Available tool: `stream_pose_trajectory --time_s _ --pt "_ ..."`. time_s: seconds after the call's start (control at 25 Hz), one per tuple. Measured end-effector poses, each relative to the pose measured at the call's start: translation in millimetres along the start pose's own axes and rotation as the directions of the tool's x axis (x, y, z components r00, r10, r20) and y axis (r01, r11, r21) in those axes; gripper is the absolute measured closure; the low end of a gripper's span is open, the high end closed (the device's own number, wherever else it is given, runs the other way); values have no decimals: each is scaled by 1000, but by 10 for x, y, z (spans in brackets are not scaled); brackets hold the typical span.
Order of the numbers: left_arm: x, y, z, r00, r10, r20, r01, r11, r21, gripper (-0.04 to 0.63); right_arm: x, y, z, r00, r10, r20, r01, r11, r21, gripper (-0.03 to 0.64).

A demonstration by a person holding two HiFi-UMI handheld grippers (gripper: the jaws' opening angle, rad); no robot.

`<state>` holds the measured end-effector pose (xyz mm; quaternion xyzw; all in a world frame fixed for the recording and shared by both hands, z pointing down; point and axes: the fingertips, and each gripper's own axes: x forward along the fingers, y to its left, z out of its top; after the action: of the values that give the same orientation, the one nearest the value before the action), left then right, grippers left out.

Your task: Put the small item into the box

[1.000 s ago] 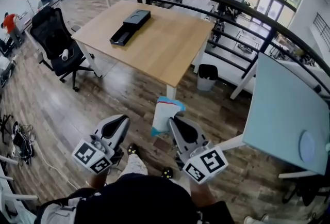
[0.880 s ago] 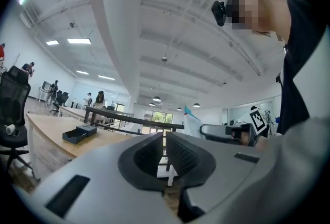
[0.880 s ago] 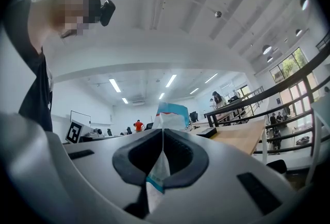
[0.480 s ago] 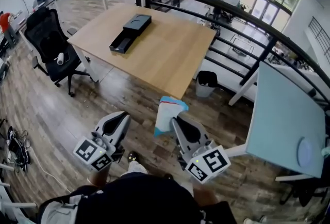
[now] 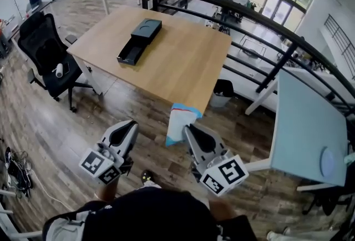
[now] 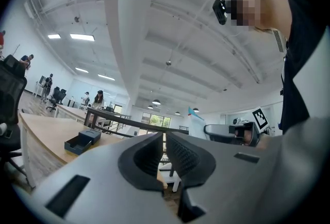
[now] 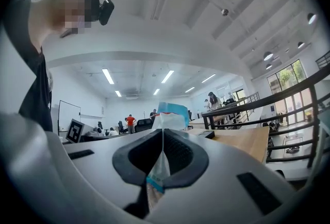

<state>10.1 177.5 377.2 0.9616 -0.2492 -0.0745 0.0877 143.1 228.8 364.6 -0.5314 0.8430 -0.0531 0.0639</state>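
My right tool [image 5: 187,130] pinches the lower edge of a white packet [image 5: 179,122] with a blue top, which stands up between the jaws. My left tool [image 5: 131,125], at its 9 o'clock, is pressed together on nothing. Both hang above the wooden floor [image 5: 72,123]. The black box [image 5: 139,41], its tray slid open, lies well apart at 11 o'clock on the wooden surface [image 5: 183,68], with an office chair [image 5: 44,48] at its 8 o'clock.

Wooden table [image 5: 177,62] on plank floor [image 5: 61,123], perhaps a mezzanine.
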Motion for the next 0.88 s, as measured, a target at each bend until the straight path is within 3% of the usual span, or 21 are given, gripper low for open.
stream_pose_trajectory --time_s 0.52,0.88 --pt "-494 1406 181 998 57 -11 -57 998 -19 571 1313 400 -163 999 -2 -36 2 1000 -15 592" --pt "-762 1989 246 998 63 17 -62 997 -34 571 1829 587 -231 999 -25 -49 23 999 -38 592"
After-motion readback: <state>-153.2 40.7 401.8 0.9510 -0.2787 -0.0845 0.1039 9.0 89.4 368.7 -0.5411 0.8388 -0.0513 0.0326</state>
